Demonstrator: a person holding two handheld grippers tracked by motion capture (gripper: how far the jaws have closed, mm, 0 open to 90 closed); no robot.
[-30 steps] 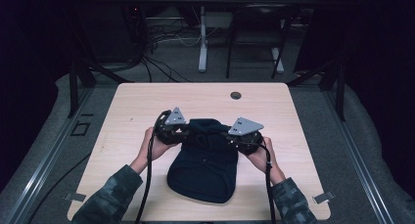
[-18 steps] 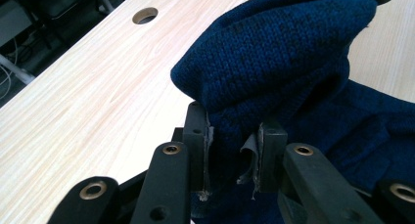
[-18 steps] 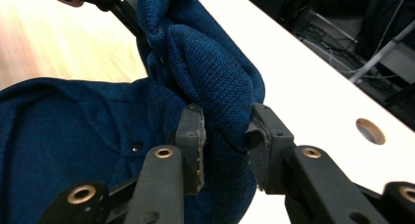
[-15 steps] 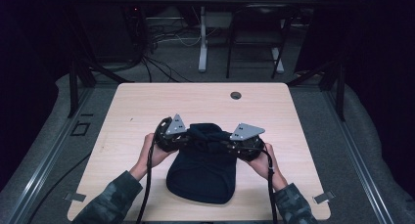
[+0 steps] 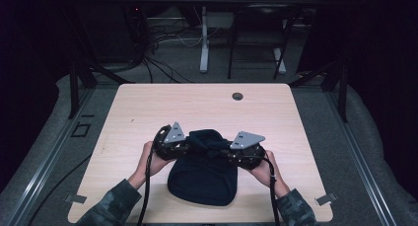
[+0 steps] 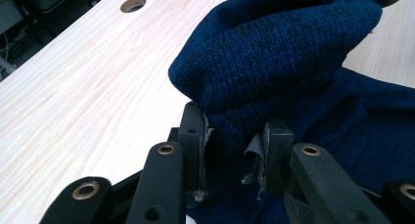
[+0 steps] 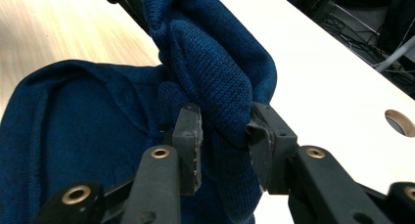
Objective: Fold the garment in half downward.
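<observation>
Spreading across the lower middle of the high view, the pale wooden table [image 5: 148,107] carries everything you work on, with its round cable hole [image 5: 237,96] in the upper centre of the board. On it lies the dark blue knit hat [image 5: 202,179], in the lower centre of the frame, its far edge lifted into a bunched fold between your two tools. Your left gripper [image 5: 183,148] sits at the left end of that fold and your right gripper [image 5: 230,156] at the right end. In the left gripper view the jaws pinch a thick wad of knit in the lower centre; they have just been easing apart, with the cloth between them. In the right gripper view the jaws clamp the doubled knit at centre frame.
</observation>
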